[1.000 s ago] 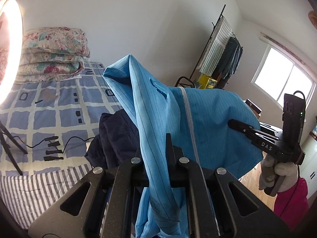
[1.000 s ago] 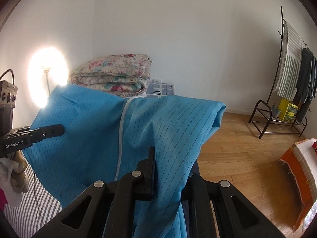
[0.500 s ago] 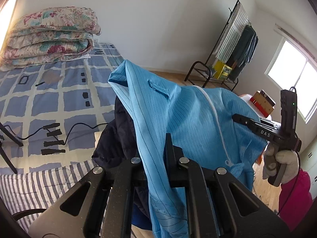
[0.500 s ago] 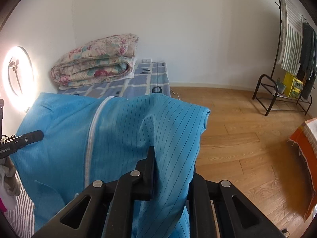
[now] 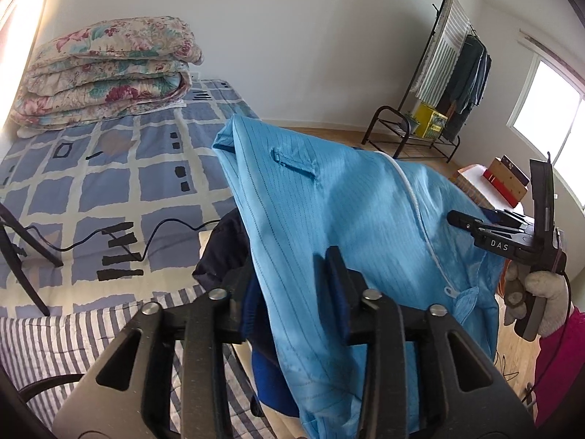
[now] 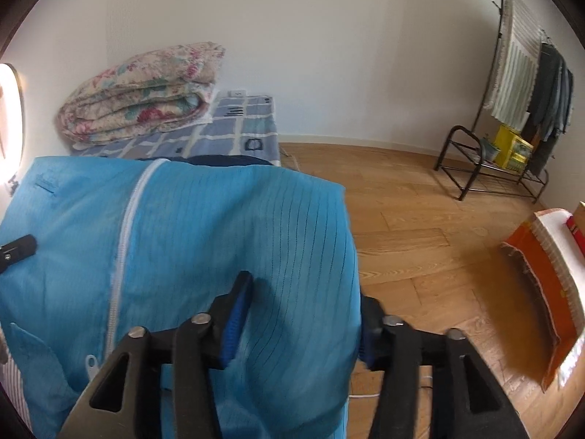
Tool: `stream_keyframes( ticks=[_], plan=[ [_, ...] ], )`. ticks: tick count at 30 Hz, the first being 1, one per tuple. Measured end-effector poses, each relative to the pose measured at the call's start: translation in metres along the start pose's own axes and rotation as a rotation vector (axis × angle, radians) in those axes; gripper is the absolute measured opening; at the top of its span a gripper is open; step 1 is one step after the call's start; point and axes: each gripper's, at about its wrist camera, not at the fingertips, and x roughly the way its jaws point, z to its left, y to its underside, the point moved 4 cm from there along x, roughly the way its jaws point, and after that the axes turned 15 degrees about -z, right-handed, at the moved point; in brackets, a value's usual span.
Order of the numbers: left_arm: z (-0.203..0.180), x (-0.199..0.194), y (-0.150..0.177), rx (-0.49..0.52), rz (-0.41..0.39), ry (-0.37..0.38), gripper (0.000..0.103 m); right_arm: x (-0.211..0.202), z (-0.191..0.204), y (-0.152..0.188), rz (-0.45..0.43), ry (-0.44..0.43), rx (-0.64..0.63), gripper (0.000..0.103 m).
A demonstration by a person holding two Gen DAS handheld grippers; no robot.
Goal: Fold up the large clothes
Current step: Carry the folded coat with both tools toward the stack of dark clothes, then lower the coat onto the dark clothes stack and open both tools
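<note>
A light blue pinstriped garment [image 5: 329, 212] with a white zipper hangs between both grippers over the bed edge; it also fills the right wrist view [image 6: 219, 237]. My left gripper [image 5: 292, 292] has its jaws apart with the cloth draped loosely between them. My right gripper [image 6: 303, 314] also has its jaws wide apart, the cloth lying over them. The right gripper shows in the left wrist view [image 5: 504, 241], held by a gloved hand. A dark navy garment [image 5: 219, 256] lies under the blue one.
A bed with a blue checked cover [image 5: 109, 168] and a striped sheet [image 5: 55, 340] holds a folded floral quilt [image 5: 106, 69] and a black cable. A clothes rack [image 6: 519, 102] stands on the wood floor. A ring light [image 6: 11, 117] glows at left.
Both grippers went from clamped on the blue garment to jaws apart. The garment has come down lower toward the bed and both cameras have tilted downward.
</note>
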Motion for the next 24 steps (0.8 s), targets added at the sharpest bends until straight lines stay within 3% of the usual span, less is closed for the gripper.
stream_keyframes(
  ticks=[6, 18, 24],
  plan=[
    [0.003, -0.015, 0.004, 0.03, -0.013, -0.022, 0.057, -0.009, -0.012, 0.006, -0.002, 0.083, 0.013, 0.074],
    [-0.009, -0.082, 0.016, 0.063, -0.075, -0.029, 0.057, -0.069, 0.004, 0.006, -0.099, 0.106, 0.057, 0.076],
    [-0.028, -0.147, 0.027, 0.087, -0.096, -0.013, 0.057, -0.124, 0.023, 0.007, -0.147, 0.097, 0.058, 0.076]
  ],
)
